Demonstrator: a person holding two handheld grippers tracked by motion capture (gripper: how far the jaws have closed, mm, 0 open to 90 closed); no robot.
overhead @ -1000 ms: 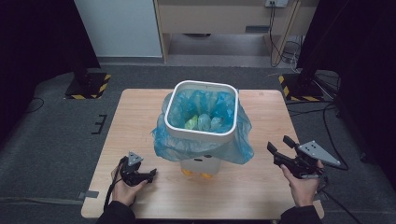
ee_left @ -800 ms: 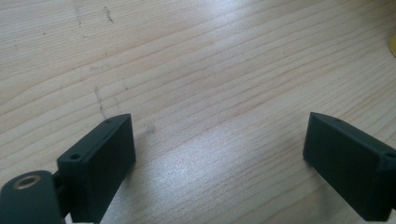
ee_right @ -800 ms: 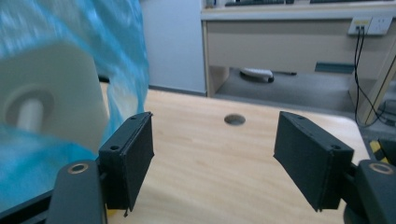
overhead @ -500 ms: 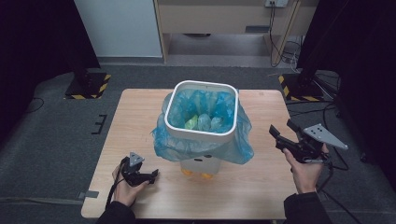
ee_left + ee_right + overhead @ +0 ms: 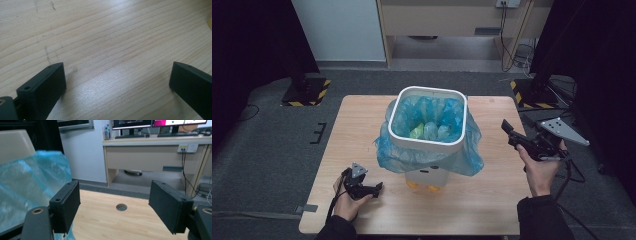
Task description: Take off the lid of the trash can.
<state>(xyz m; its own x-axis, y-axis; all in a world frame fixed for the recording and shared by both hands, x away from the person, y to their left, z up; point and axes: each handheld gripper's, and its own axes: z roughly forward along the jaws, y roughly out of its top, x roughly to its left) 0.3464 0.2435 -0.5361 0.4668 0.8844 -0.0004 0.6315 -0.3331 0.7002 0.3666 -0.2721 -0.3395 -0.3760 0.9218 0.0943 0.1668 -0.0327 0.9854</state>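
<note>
**Opening both grippers beside the lined bin**

Spreading apart over the last second, both pairs of jaws now stand wide with nothing between them. The left gripper (image 5: 373,189) sits low near the table's (image 5: 362,120) front-left corner, aimed at bare wood just short of the bin's foot; its own view has only wood grain between the two black jaws. The right gripper (image 5: 512,134) has lifted from where it was a second ago and now hangs above the table's right edge, pointing toward the blue bag (image 5: 462,160) draped over the white bin (image 5: 424,142). The bin stands at the middle of the table, its liner folded out over the rim, with pale green rubbish (image 5: 417,132) inside. Judging from this, the hands are readying to take hold of the bag's overhang from both sides, though neither touches it yet.
</note>
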